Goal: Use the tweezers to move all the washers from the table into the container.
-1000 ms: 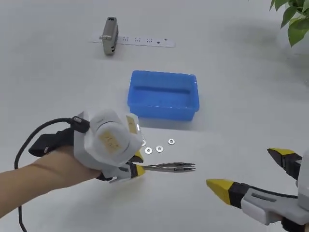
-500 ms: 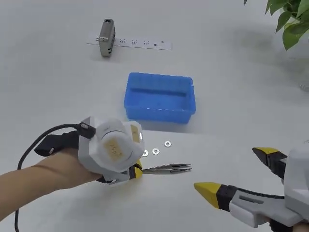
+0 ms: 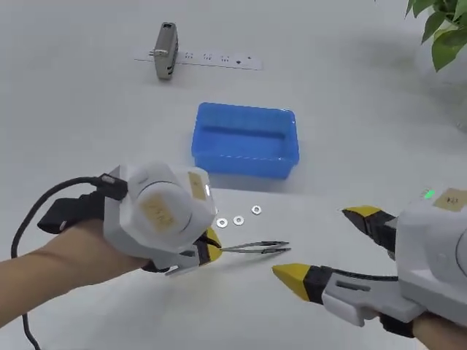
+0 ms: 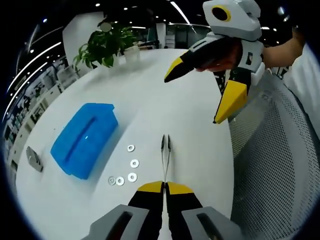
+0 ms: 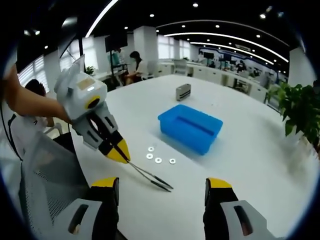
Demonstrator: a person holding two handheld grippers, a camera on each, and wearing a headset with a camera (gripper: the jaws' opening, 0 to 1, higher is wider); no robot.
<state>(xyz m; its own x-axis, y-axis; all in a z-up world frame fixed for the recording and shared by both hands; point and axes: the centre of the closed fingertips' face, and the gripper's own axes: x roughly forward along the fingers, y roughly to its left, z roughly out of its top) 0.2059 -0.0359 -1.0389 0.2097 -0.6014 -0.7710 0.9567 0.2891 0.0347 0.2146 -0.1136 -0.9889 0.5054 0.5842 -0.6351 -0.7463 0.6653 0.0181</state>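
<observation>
**Left claw** point(image 4: 164, 187): jaws pressed narrow on the rear end of the tweezers point(image 4: 165, 154), which project straight ahead of it, low over the surface point(image 4: 195, 150). The tweezer points carry nothing.

Just left of the tweezers lie the washers point(image 4: 134, 163), loosely grouped and flat on the surface. Farther out on that side stands the blue container point(image 4: 100, 145), apart from the washers. No washer can be made out inside it.

**Right claw** point(image 3: 315, 243): jaws spread wide, holding nothing, hovering just past the tweezer points.

**Progress, as judged:** the tool is taken up, no transfer is evident, and every visible washer is left to move.

**Comparison of views:**
- The left gripper view, sighting along the tweezers, shows at least four washers and the bare points.
- In the head view the left gripper's body overlaps the near edge of the group, leaving three washers clear.
- The right gripper view gives the side aspect, with the tweezers sloping from the yellow jaw tips toward the surface.
</observation>
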